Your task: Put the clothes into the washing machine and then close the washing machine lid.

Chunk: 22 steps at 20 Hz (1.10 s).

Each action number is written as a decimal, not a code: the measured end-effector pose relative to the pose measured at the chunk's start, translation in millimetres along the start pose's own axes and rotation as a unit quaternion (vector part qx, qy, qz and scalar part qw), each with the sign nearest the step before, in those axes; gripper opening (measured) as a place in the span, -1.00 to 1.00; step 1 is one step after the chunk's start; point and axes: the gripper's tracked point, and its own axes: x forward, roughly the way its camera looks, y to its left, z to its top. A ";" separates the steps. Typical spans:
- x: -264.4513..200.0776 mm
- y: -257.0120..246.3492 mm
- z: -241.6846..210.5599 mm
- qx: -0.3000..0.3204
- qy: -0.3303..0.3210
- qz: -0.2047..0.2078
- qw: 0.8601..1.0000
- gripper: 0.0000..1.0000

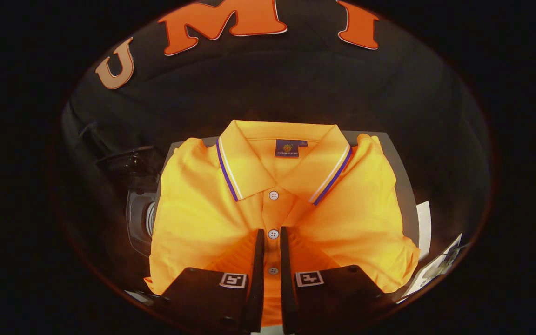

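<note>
my tool (272, 237) has its fingers drawn narrow, pinching the button placket of the orange polo shirt (193, 218), which lies folded on the grey desk (405, 195); the washing machine's round door (140, 218) sits just beside the shirt's sleeve

Bright orange polo shirt (203, 218), collar (338, 167) edged in white and purple stripes, 3 white buttons (273, 195), a blue neck label (287, 148), on a grey worktop (405, 195).
</note>
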 end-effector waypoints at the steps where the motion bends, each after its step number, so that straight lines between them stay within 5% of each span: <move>1: -0.7 -0.9 2.6 0.007 0.005 0.000 1.000 -0.49; 3: -1.8 0.8 1.5 0.008 0.009 -0.002 1.000 -0.71; 9: -4.0 0.6 5.1 0.007 -0.038 0.021 0.999 -0.83; 22: -52.8 1.1 30.5 0.031 -0.154 0.140 0.978 -0.84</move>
